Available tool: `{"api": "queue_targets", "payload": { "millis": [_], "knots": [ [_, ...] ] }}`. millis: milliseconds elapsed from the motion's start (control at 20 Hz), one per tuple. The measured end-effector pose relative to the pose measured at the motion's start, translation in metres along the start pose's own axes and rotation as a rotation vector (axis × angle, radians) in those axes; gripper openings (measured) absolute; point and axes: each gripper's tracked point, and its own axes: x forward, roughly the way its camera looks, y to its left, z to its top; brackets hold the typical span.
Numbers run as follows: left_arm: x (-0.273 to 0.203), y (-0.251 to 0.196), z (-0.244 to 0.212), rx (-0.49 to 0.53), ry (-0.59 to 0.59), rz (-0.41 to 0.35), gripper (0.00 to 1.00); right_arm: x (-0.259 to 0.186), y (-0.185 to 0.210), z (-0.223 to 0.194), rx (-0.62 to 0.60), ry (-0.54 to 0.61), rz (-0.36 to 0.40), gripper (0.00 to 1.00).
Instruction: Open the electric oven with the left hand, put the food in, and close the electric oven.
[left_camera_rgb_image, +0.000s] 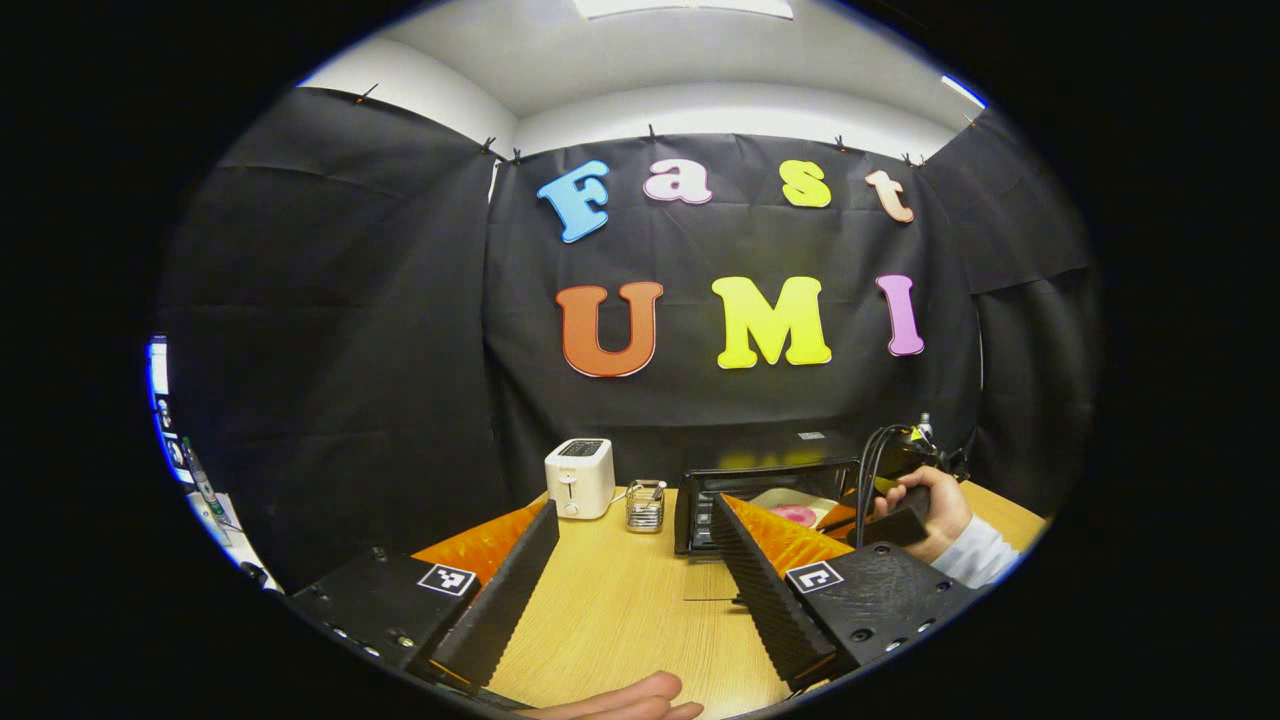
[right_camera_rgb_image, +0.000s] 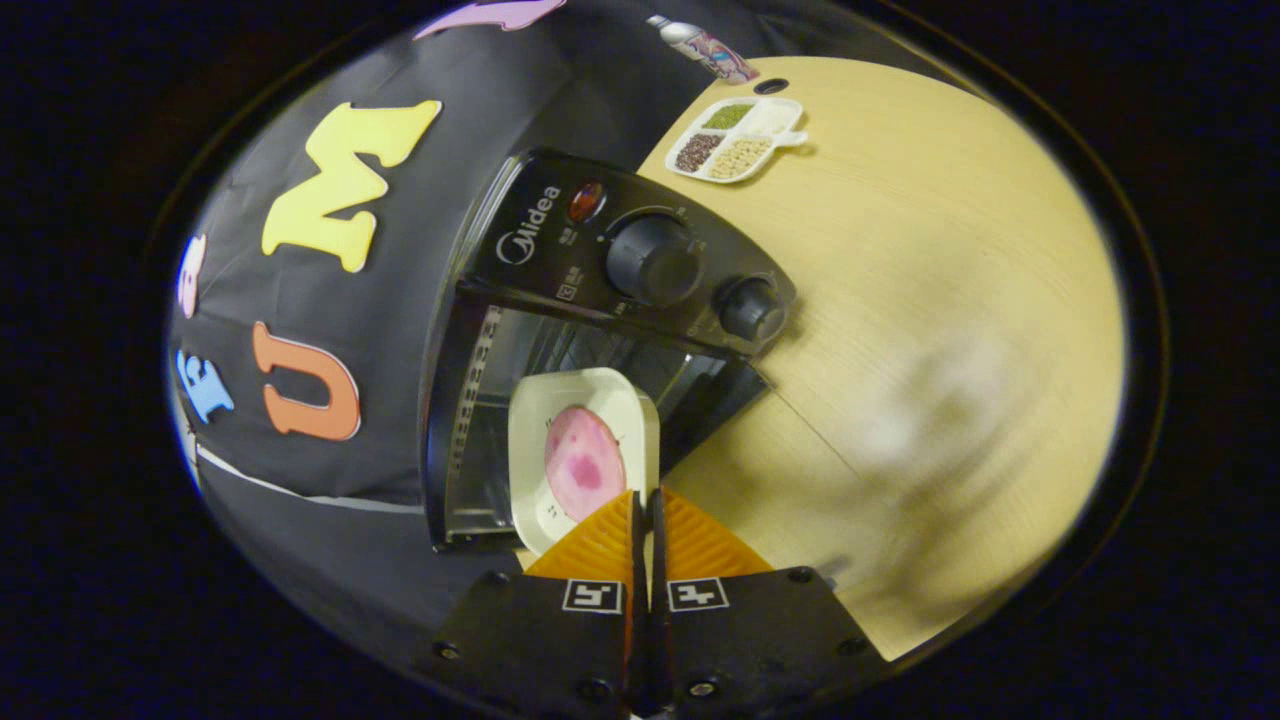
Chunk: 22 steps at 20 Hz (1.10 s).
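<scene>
The left gripper (left_camera_rgb_image: 630, 560) is hovering with fingers spread wide, while the right gripper (right_camera_rgb_image: 645, 515) is pinching its fingers together, a hand (left_camera_rgb_image: 925, 510) gripping it.

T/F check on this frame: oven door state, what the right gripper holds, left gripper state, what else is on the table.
1. The oven door is open. True.
2. The right gripper is open and empty. False: its fingers are closed on the rim of the plate carrying the pink food.
3. The left gripper is open. True.
4. The plate sits on the table far from the oven. False: it is at the oven's opening.
5. The toaster is black. False: white.
</scene>
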Motion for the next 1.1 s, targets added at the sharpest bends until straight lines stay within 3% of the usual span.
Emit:
{"api": "queue_targets", "payload": {
  "millis": [350,500,650,950,1000,1100],
  "knots": [
    [0.003,0.010,-0.005,0.021,0.020,0.018,1.00,0.050,0.030,0.017,0.033,-0.179,0.079,0.01],
    [0.008,0.011,-0.014,0.022,0.041,0.018,0.96,0.066,0.039,0.025,0.011,-0.240,0.103,0.01],
    [0.012,0.013,-0.021,0.025,0.068,0.034,0.97,0.079,0.045,0.028,-0.067,-0.274,0.120,0.05],
    [0.013,0.005,-0.019,0.015,0.068,0.032,0.97,0.079,0.051,0.040,-0.105,-0.317,0.201,0.09],
    [0.013,0.003,-0.019,0.014,0.067,0.029,0.96,0.078,0.046,0.046,-0.127,-0.344,0.187,0.15],
    [0.012,-0.002,-0.020,0.014,0.069,0.014,0.96,0.076,0.036,0.050,-0.179,-0.386,0.152,0.16]
  ]
}}
